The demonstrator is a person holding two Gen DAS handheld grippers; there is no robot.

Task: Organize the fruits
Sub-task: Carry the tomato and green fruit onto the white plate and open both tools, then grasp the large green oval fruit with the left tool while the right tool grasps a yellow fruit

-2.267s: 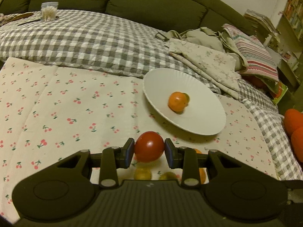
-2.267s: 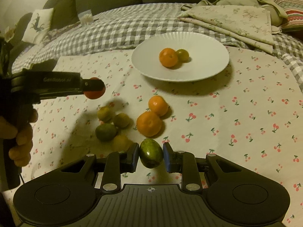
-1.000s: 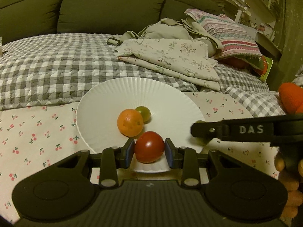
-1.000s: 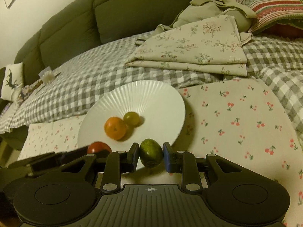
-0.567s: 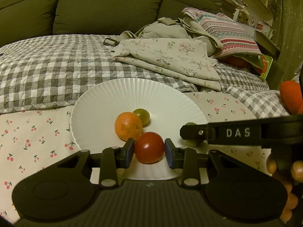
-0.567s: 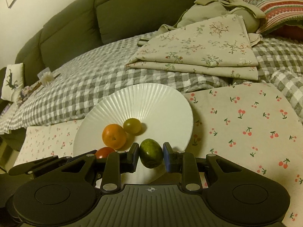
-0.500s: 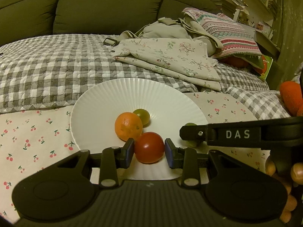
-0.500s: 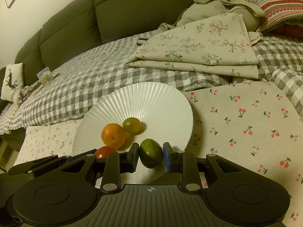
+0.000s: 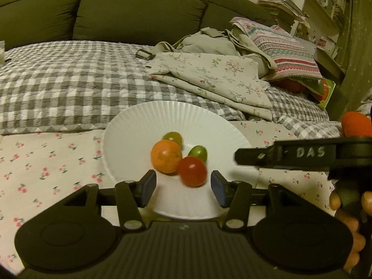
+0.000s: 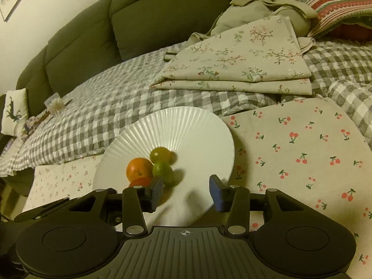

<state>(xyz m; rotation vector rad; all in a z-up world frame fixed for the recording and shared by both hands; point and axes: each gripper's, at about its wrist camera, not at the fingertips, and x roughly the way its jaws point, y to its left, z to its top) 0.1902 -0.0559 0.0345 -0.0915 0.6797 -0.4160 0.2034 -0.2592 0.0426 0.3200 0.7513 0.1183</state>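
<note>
A white ribbed plate (image 9: 139,125) lies on the cherry-print cloth and also shows in the right wrist view (image 10: 193,127). On it lie an orange (image 9: 165,155), a small green fruit (image 9: 172,137), a second green fruit (image 9: 198,153) and a red tomato (image 9: 192,171). My left gripper (image 9: 183,187) is open over the plate's near edge, the tomato loose between its jaws. My right gripper (image 10: 186,190) is open and empty over the plate; the orange (image 10: 139,168), the two green fruits (image 10: 160,154) (image 10: 162,171) and the tomato (image 10: 140,181) sit just ahead of its left finger.
Folded floral cloths (image 9: 214,79) and a striped pillow (image 9: 283,53) lie behind the plate on a grey checked blanket (image 9: 58,79). A green sofa back (image 9: 139,11) stands beyond. The right gripper's side (image 9: 302,155) crosses the left view at right.
Both grippers have opened. The red tomato left the left jaws and the green fruit left the right jaws; both now rest on the plate beside the orange.
</note>
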